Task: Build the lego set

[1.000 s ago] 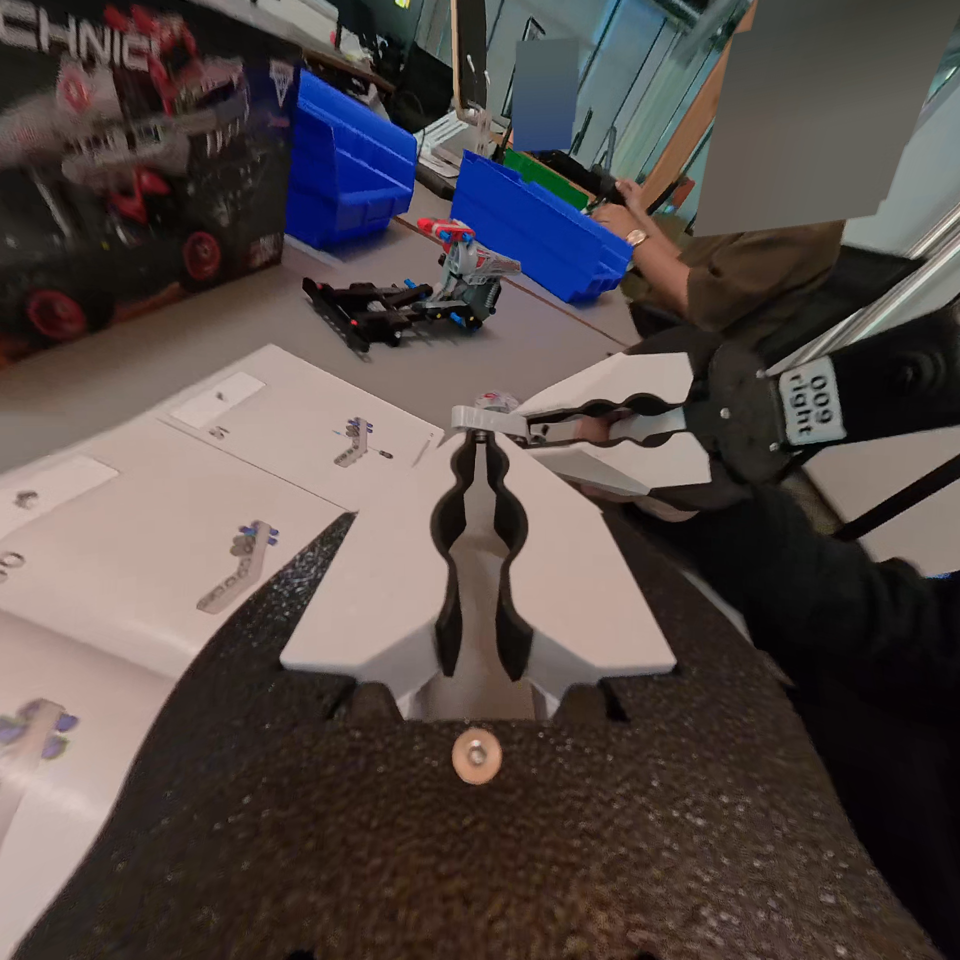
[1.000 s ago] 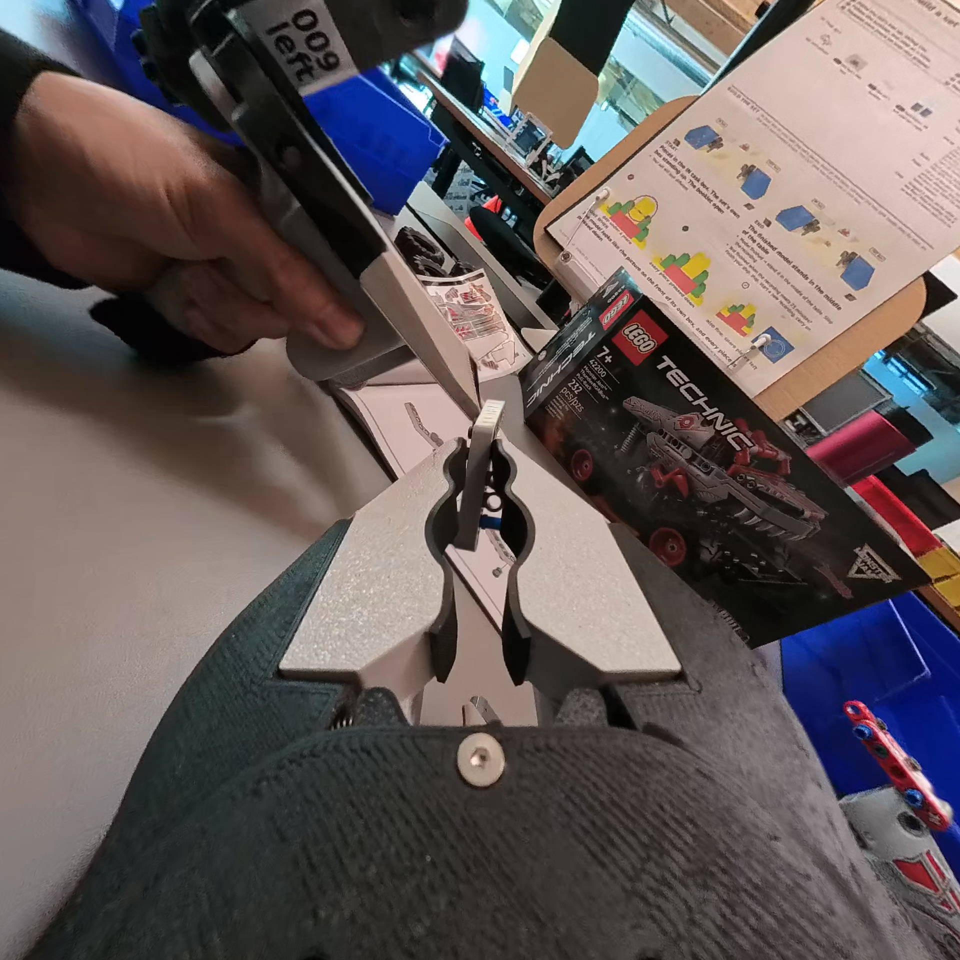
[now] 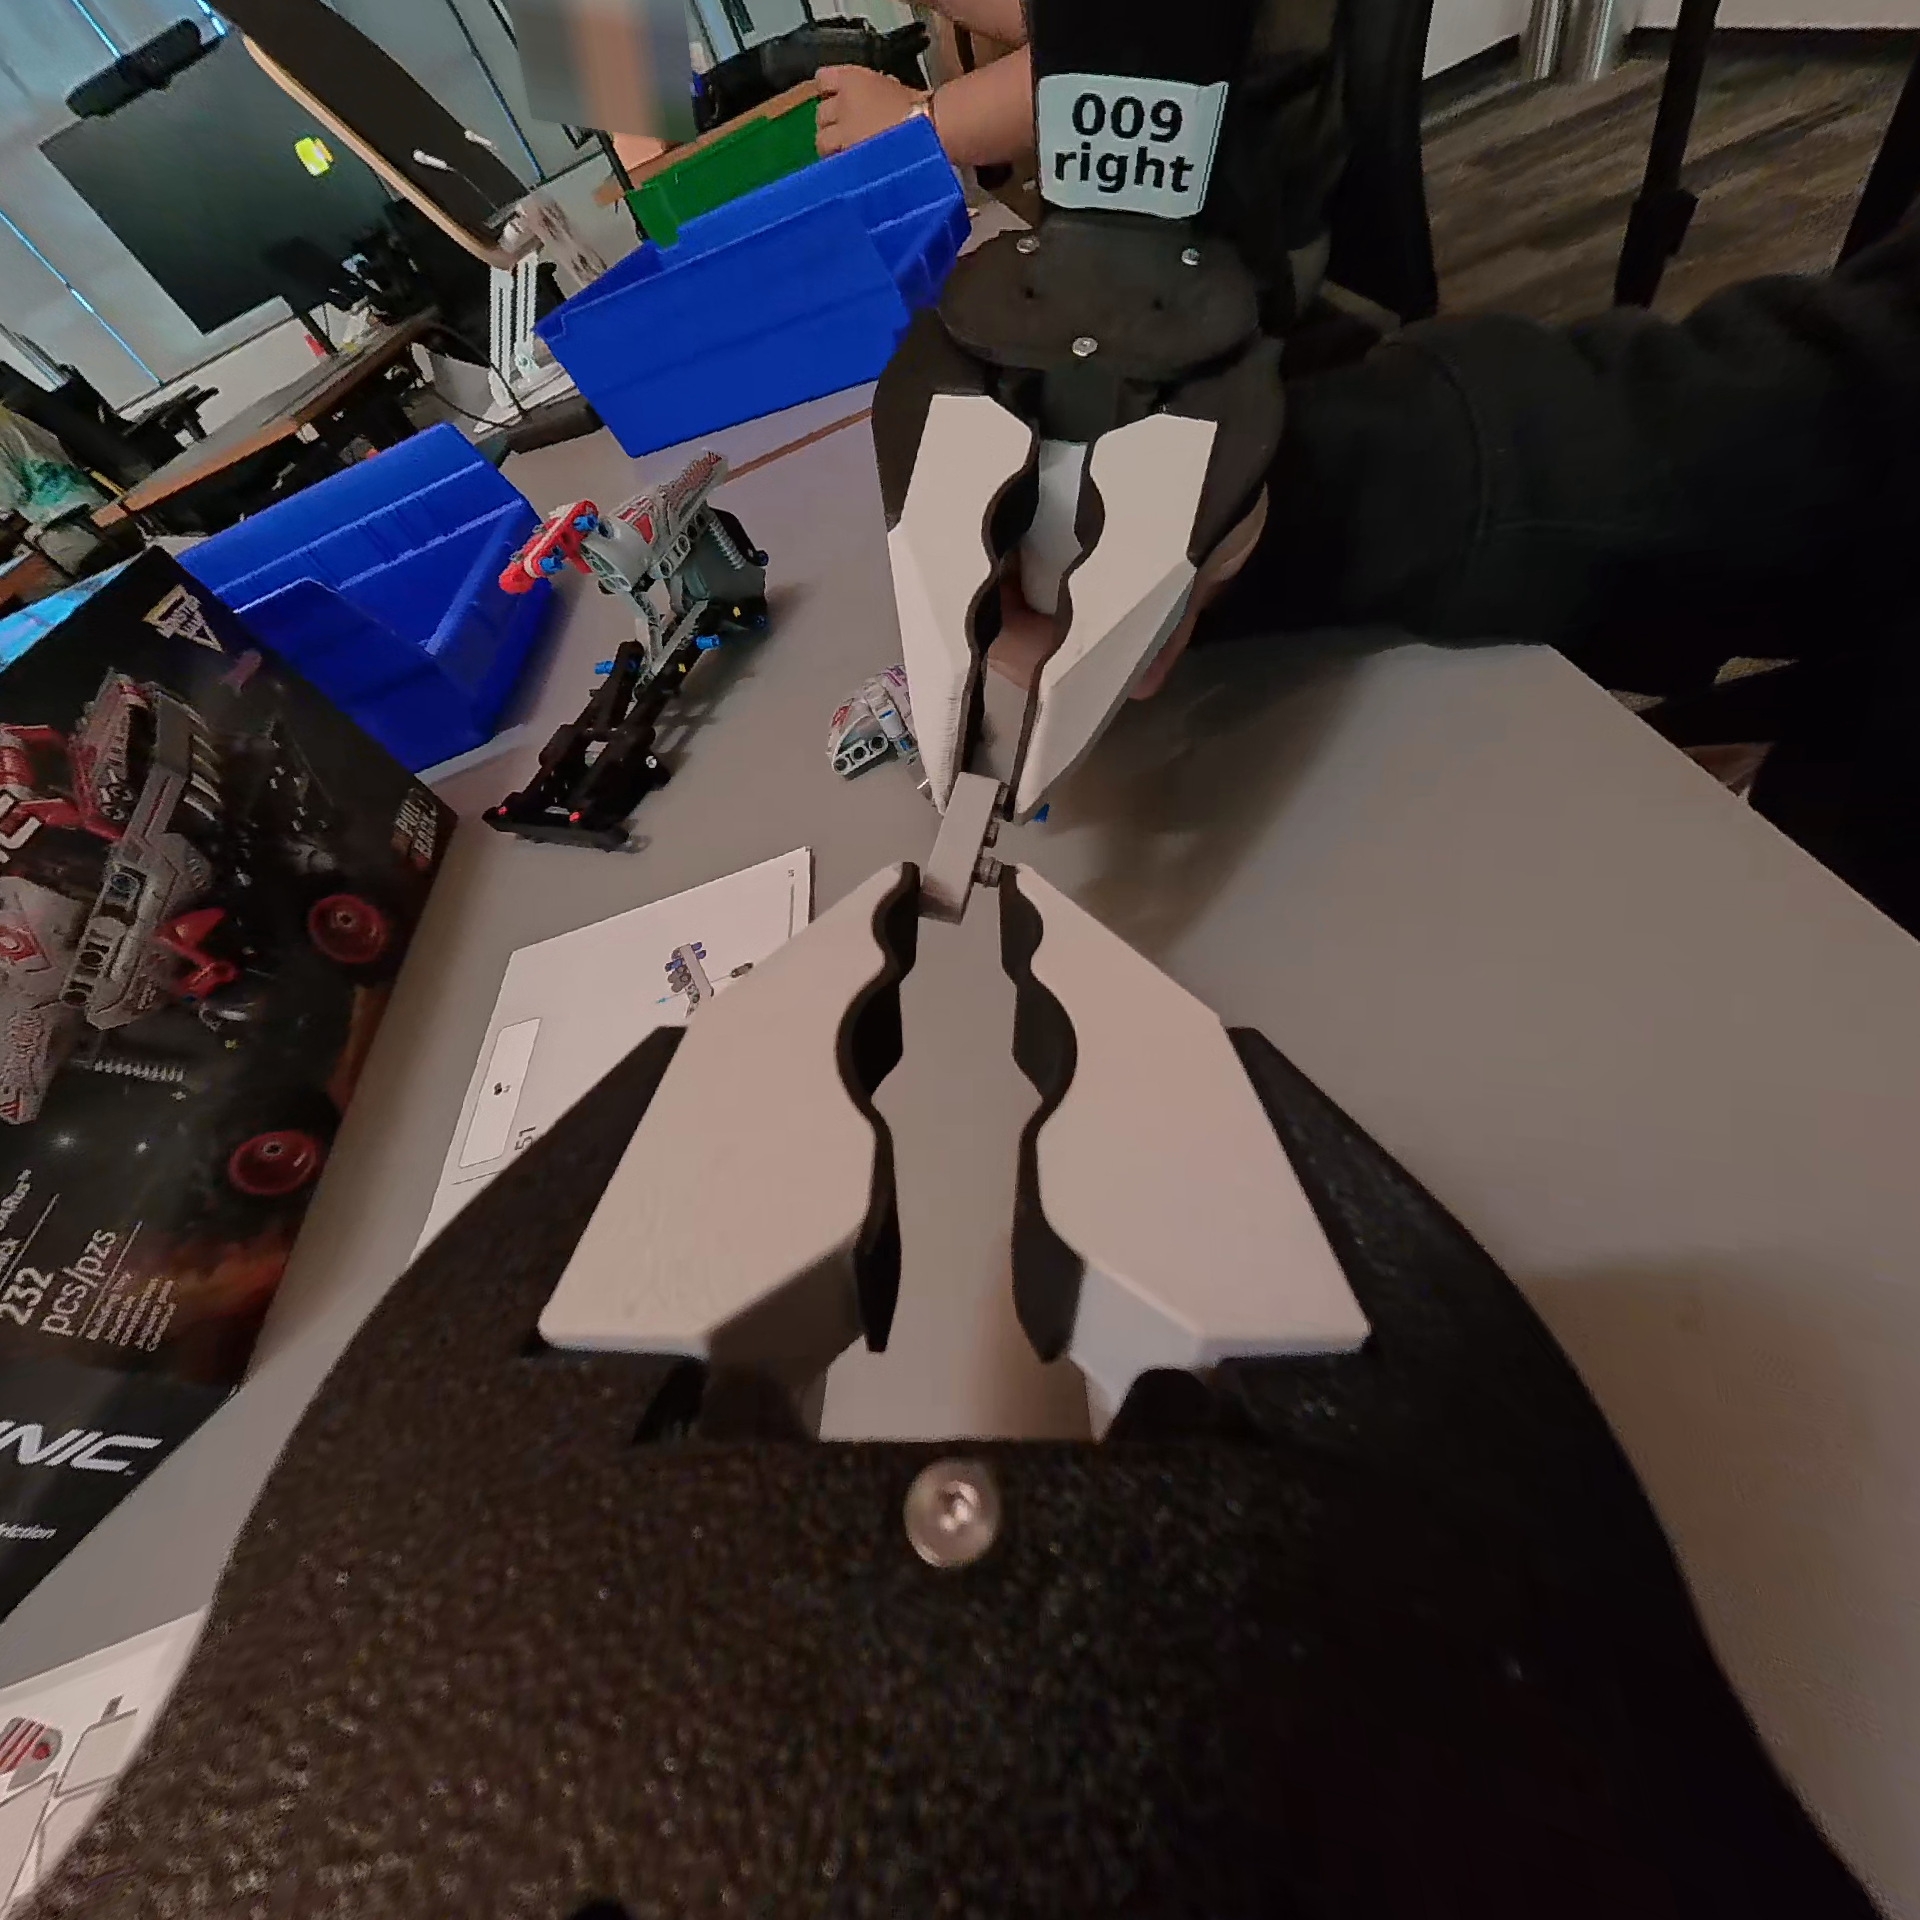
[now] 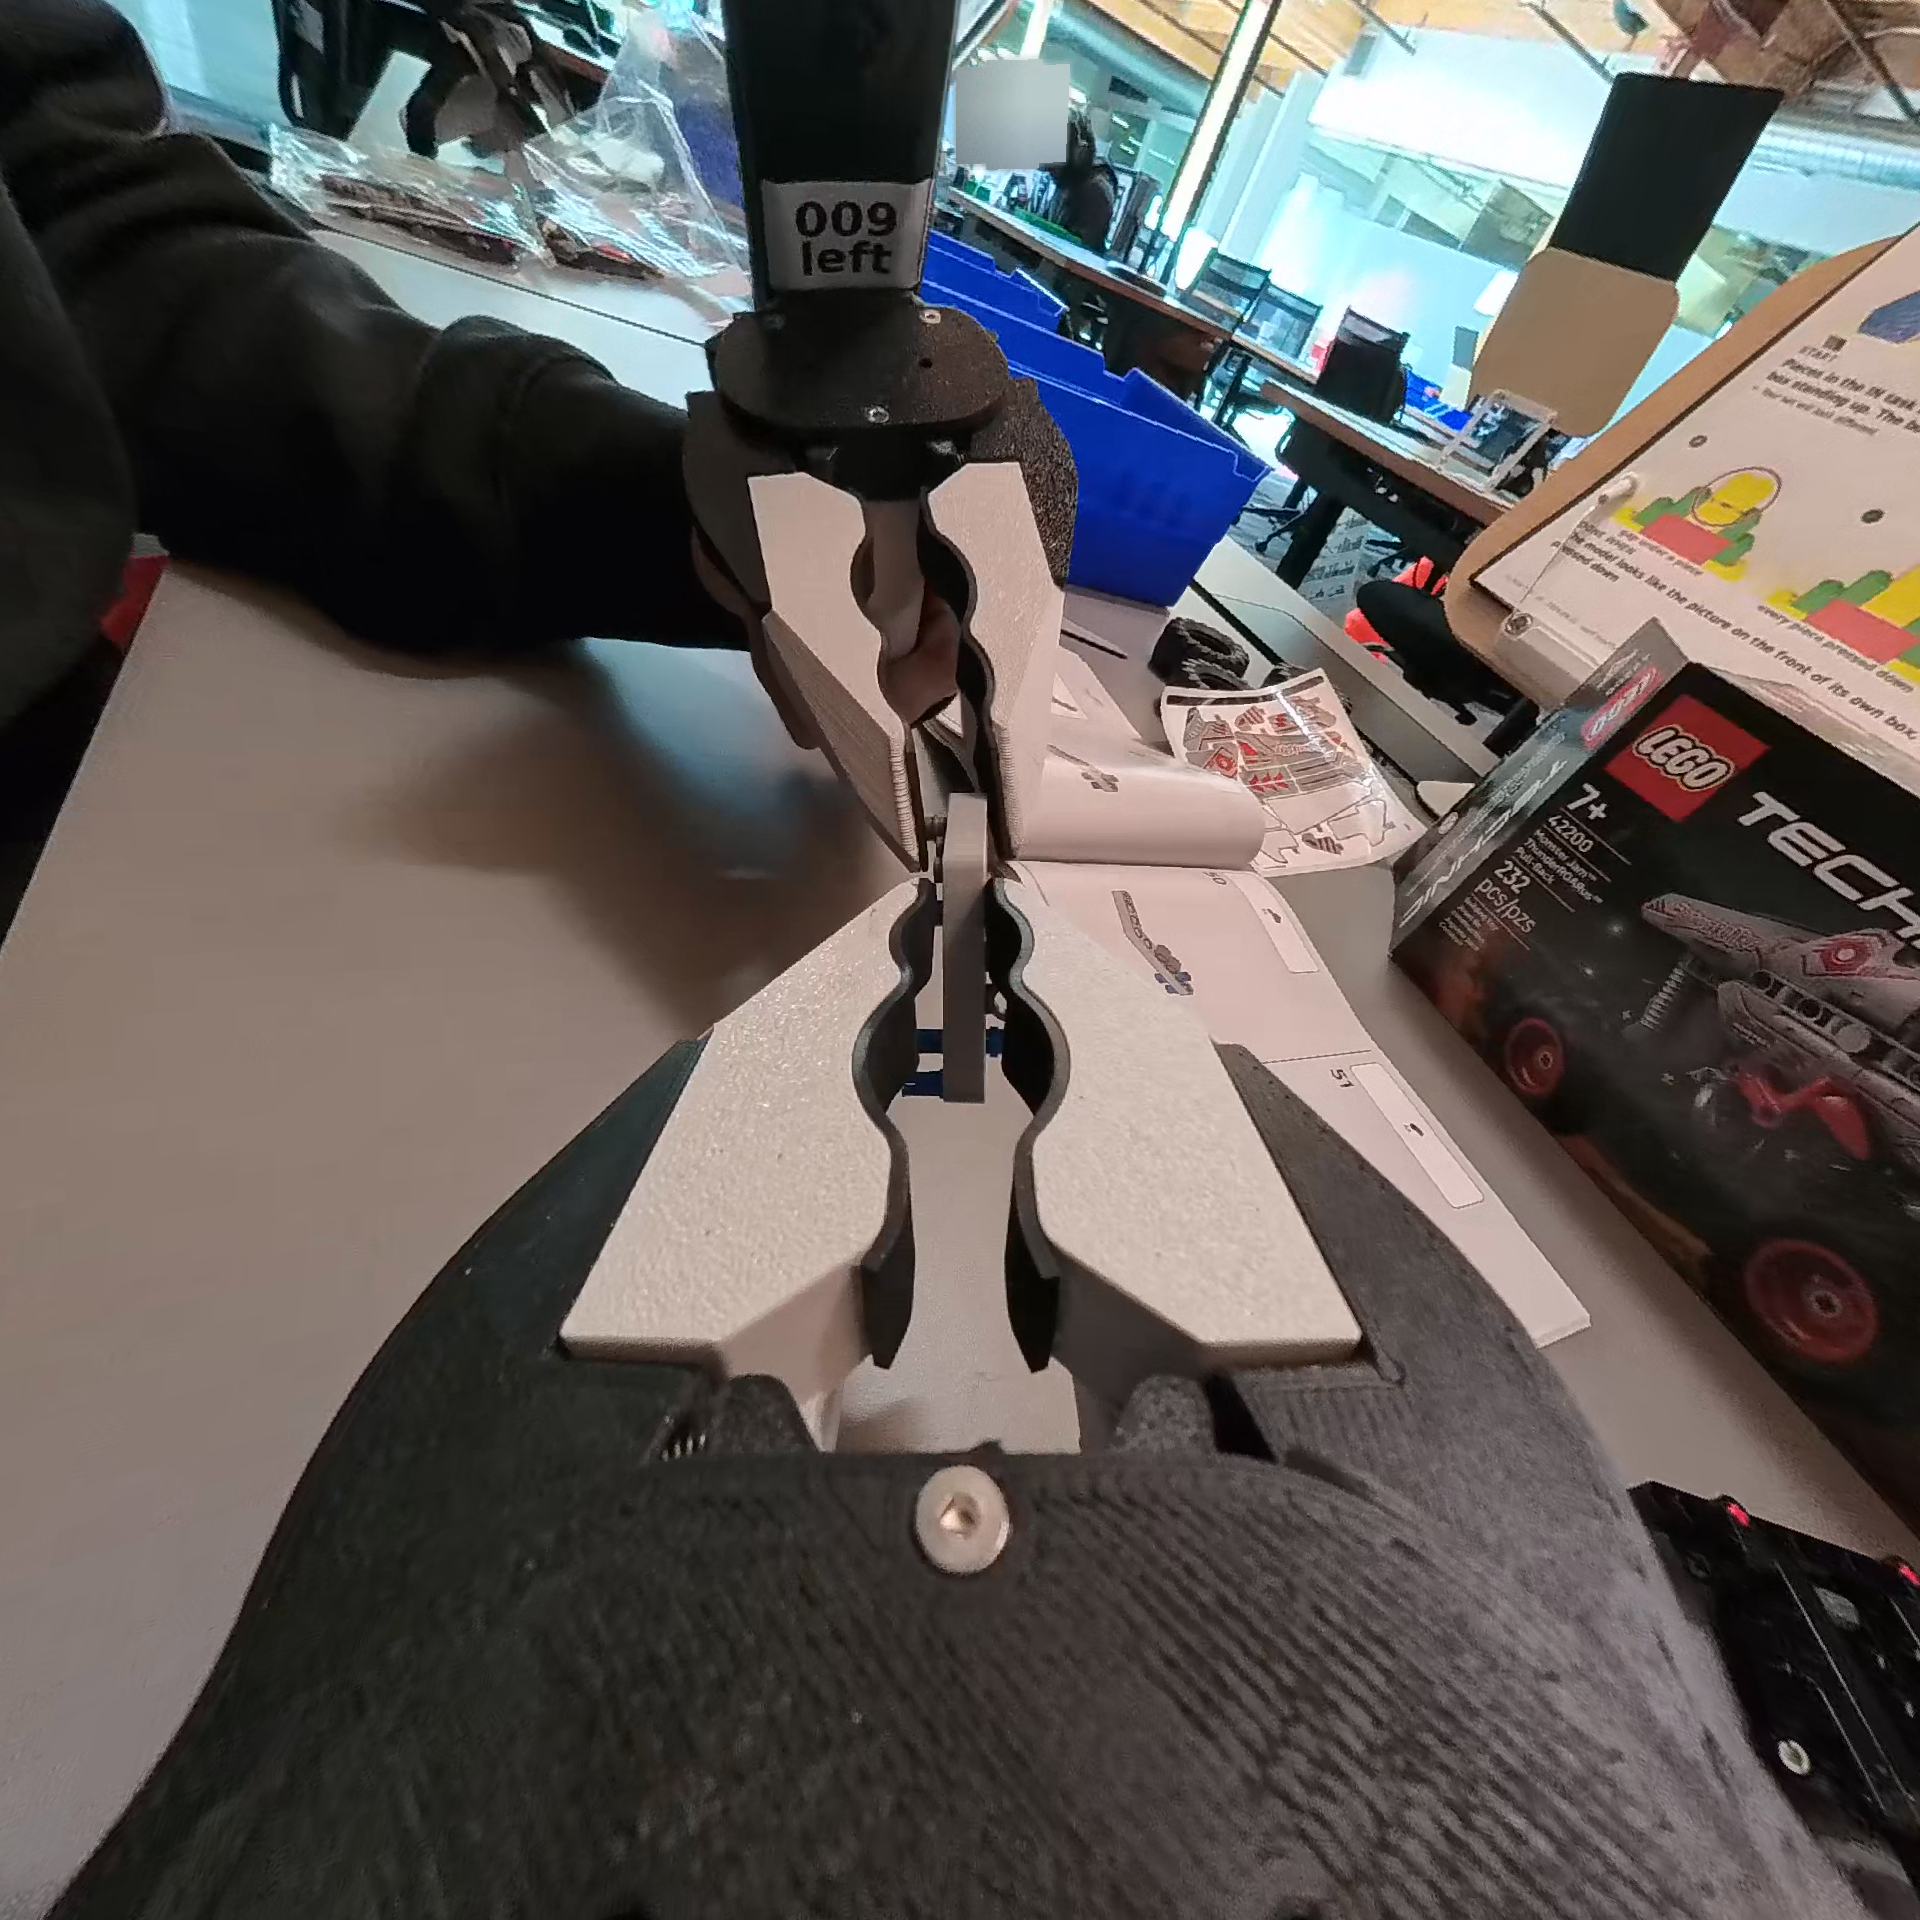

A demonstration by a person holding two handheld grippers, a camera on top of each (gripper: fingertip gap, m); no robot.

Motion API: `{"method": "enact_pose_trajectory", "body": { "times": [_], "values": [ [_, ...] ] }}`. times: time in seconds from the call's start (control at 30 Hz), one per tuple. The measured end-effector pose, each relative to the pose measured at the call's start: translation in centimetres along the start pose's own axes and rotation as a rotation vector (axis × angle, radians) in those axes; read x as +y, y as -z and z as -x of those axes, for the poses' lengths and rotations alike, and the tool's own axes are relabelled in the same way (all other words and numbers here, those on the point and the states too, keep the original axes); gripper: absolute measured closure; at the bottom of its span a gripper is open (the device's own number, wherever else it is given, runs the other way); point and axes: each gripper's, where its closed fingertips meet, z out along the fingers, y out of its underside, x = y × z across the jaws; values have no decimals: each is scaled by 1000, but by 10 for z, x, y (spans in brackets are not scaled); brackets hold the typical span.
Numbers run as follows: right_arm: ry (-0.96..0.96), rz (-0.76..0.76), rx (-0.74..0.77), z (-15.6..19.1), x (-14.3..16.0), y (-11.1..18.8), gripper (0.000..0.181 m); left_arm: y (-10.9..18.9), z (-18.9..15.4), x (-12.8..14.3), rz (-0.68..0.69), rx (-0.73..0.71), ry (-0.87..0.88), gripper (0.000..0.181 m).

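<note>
The grey beam (image 4: 964, 966) sits clamped in the right gripper (image 4: 954, 883), its far end pinched by the left gripper (image 3: 958, 881), above bare table (image 3: 1403, 935).

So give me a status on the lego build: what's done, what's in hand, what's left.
Done: a partly built chassis sits on the table by a blue bin.
In hand: the right hand-held gripper grips a grey beam; the left hand-held gripper meets its far end, tip to tip.
Left: a loose panel piece, tyres and the sticker sheet lie unused.
</note>
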Motion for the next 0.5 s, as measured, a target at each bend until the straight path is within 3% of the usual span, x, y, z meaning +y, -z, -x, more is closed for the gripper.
{"method": "enact_pose_trajectory", "body": {
  "times": [0.5],
  "values": [
    [1, -5, 7, -1, -1, 0, 174, 0, 1, -1, -6, 0, 36, 171]
  ]
}}
